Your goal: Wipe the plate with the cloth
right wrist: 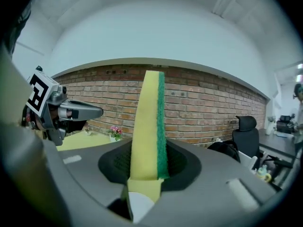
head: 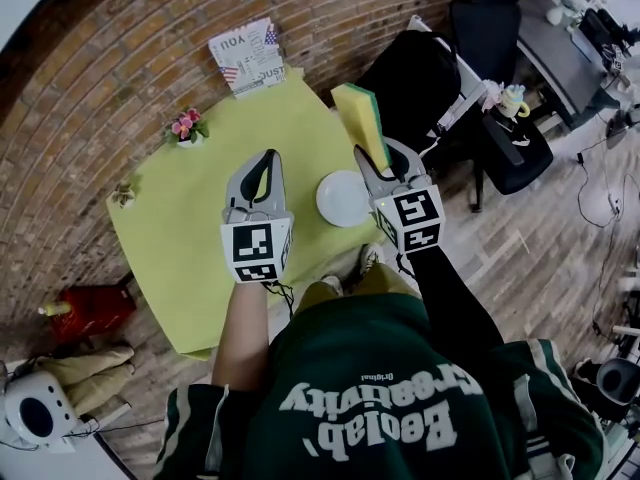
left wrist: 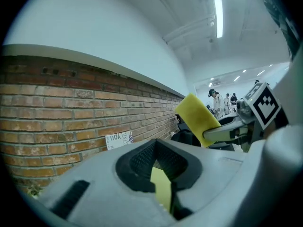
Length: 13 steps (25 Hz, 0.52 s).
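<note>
A white plate lies near the right edge of the yellow-green table. My right gripper hovers over the plate's far right side, shut on a yellow sponge with a green scrub face that stands upright between its jaws. A sliver of the plate shows below those jaws. My left gripper hangs above the table just left of the plate, its jaws together and holding nothing. From the left gripper view, the sponge and right gripper sit to the right.
A small pot of pink flowers and a printed card stand at the table's far side by the brick wall. Black chairs crowd the right side. A red object lies on the floor at the left.
</note>
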Motion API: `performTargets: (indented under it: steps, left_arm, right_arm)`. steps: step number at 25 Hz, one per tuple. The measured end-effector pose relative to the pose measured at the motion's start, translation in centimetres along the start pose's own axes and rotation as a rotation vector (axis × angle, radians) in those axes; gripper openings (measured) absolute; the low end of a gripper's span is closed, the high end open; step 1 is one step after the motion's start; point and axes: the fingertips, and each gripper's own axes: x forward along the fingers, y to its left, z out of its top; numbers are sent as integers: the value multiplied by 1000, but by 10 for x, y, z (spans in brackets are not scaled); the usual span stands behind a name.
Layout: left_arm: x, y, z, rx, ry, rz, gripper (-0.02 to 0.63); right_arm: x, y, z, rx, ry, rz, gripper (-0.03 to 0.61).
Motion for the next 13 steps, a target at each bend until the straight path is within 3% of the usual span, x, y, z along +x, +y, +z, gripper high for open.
performTargets:
  steps: [13]
  left_arm:
    - [-21, -11, -5, -3, -23, -62, 5]
  right_arm:
    - [-27, 18, 0, -8, -15, -55, 135]
